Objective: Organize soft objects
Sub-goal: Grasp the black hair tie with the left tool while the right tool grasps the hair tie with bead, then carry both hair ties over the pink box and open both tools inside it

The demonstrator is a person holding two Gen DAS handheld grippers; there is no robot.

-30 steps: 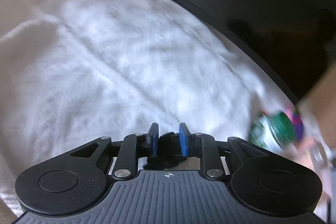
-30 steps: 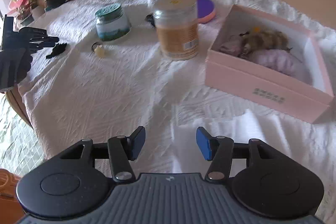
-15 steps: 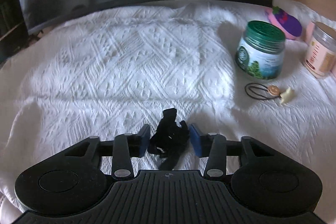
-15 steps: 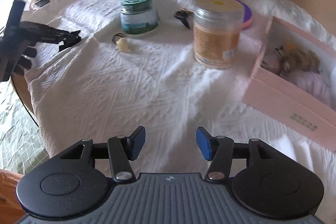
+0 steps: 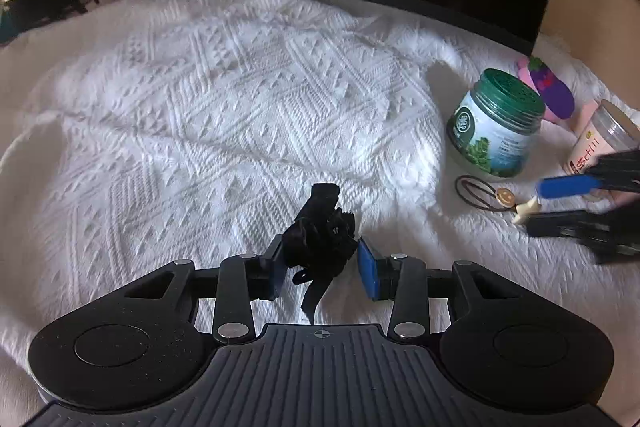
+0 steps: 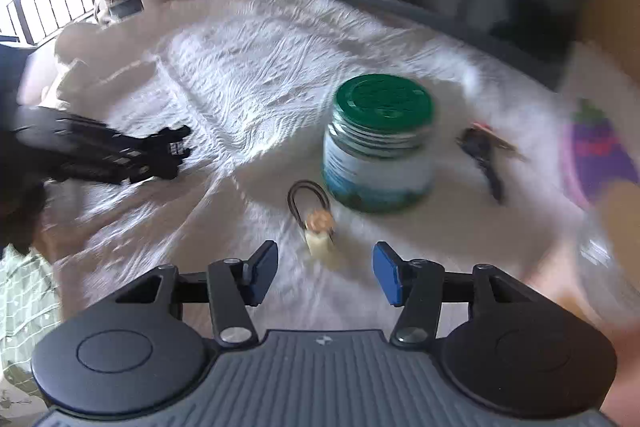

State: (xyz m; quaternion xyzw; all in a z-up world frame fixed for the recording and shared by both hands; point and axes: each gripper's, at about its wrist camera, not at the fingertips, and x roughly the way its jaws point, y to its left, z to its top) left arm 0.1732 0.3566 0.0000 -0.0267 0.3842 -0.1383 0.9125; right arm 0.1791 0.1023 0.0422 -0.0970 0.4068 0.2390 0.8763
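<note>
The left hand-held gripper [image 5: 322, 269] stood part-open around the black hair tie [image 5: 320, 235] on the table [image 5: 200, 131]. The right hand-held gripper [image 6: 325, 269] gaped wide, empty, just short of the brown hair tie [image 6: 310, 203].

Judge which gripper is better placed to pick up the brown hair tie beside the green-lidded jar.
Right. The right gripper is open and empty, with the brown hair tie just ahead of its fingertips, in front of the green-lidded jar. The left gripper has the black hair accessory between its fingers and sits farther away.
</note>
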